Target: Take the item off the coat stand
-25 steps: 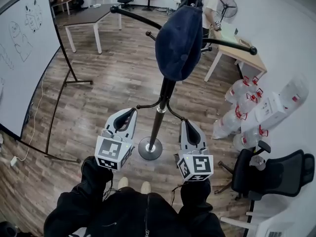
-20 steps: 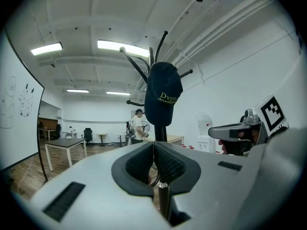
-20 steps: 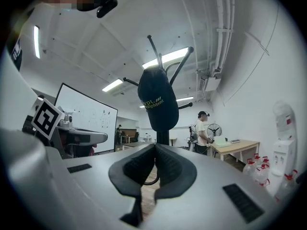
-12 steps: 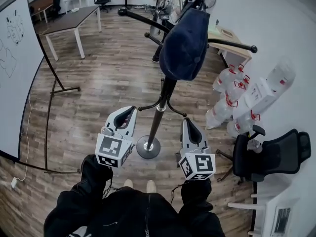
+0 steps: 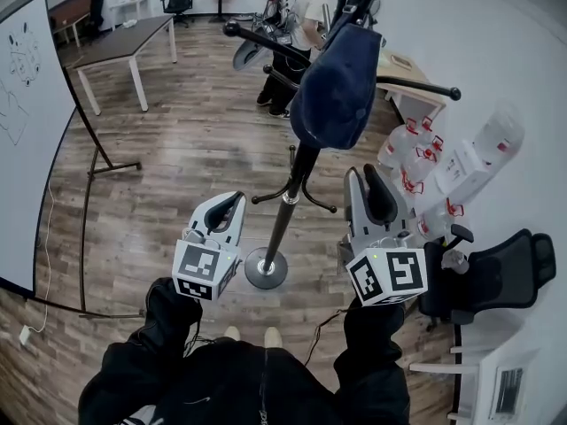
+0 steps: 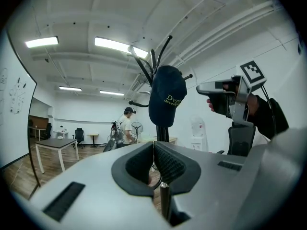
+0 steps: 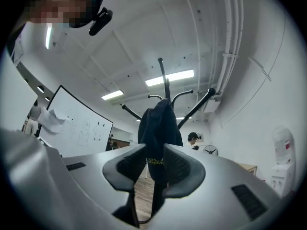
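A navy cap [image 5: 337,87] hangs on the upper hooks of the black coat stand [image 5: 288,202]. My right gripper [image 5: 365,173] is raised just below and to the right of the cap; its jaws are opening, nothing pressed between them. In the right gripper view, the cap [image 7: 158,123] shows through the gap of the right gripper [image 7: 155,150], a little beyond the tips. My left gripper [image 5: 232,200] hangs lower, left of the pole, with its jaws shut and empty. In the left gripper view, the cap [image 6: 166,102] hangs well above the left gripper [image 6: 153,145].
The stand's round base [image 5: 267,266] sits on the wood floor near the person's feet. Water bottles [image 5: 416,184] and a black office chair [image 5: 496,277] stand at the right. A whiteboard [image 5: 27,104] is at the left; a person [image 5: 306,7] stands behind the stand.
My right gripper has risen up and to the right toward the cap, and its jaws have parted. The left gripper has stayed where it was.
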A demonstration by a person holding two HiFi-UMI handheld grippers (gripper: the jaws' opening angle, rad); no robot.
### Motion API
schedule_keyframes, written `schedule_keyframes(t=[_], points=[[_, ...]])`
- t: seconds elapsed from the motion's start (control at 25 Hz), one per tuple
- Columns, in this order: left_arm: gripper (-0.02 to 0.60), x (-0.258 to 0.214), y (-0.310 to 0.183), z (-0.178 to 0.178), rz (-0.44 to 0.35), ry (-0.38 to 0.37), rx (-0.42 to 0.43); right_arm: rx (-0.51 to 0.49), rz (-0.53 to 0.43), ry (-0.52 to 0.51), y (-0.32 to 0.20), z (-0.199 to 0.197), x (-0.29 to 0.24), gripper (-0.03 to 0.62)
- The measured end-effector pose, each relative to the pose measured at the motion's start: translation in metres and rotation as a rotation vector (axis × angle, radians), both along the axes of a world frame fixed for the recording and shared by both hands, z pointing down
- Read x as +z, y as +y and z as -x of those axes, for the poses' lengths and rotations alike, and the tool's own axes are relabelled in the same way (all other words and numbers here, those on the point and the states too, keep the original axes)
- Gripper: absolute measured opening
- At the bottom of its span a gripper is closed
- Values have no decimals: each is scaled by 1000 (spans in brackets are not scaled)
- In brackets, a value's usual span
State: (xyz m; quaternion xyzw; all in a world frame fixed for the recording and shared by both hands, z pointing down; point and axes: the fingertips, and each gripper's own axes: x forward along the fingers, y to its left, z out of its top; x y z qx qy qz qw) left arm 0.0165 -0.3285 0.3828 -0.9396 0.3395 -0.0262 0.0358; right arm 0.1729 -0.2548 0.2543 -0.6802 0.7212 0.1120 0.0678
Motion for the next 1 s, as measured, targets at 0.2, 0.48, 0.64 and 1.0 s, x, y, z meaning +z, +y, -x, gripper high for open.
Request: schedule_keyframes(t=[0.2, 0.48, 0.64, 1.0], points=[[23, 0, -2, 0, 5, 7, 0, -71, -49, 9, -9, 11, -46, 168], [23, 1, -2, 4, 8, 13, -7, -106, -13, -16, -35, 13, -73, 201], [23, 0, -5, 6, 8, 15, -17, -100, 31, -28, -52, 10, -76, 212], [23, -7, -10, 15, -1, 24, -28, 4, 28, 36, -56, 7, -88, 92]])
